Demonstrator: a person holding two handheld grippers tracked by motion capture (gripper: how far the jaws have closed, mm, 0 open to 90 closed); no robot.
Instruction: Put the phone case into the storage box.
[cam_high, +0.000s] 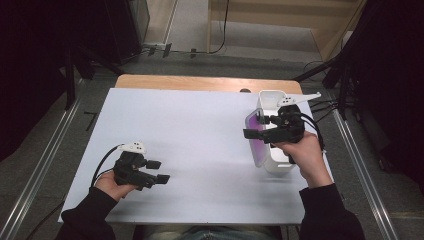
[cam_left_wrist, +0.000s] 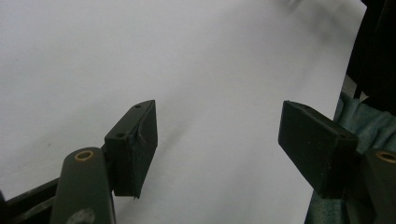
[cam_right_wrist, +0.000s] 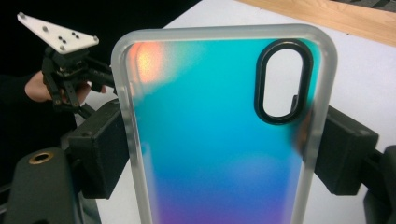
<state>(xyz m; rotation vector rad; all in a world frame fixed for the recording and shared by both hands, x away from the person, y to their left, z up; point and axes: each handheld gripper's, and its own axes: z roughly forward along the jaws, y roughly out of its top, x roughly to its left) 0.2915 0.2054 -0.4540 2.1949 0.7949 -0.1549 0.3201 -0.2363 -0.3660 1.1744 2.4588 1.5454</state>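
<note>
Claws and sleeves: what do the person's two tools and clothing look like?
Both claws, left claw and right claw, are black with blocky square pads. Each carries a white three-cornered plate with dark dots and trails a black cable. The sleeves are dark.

A lab-like recording space: white-covered table (cam_high: 200, 145) ringed by dark stands (cam_high: 345, 75), floor cables (cam_high: 220, 30) and metal rails (cam_high: 45, 165).
</note>
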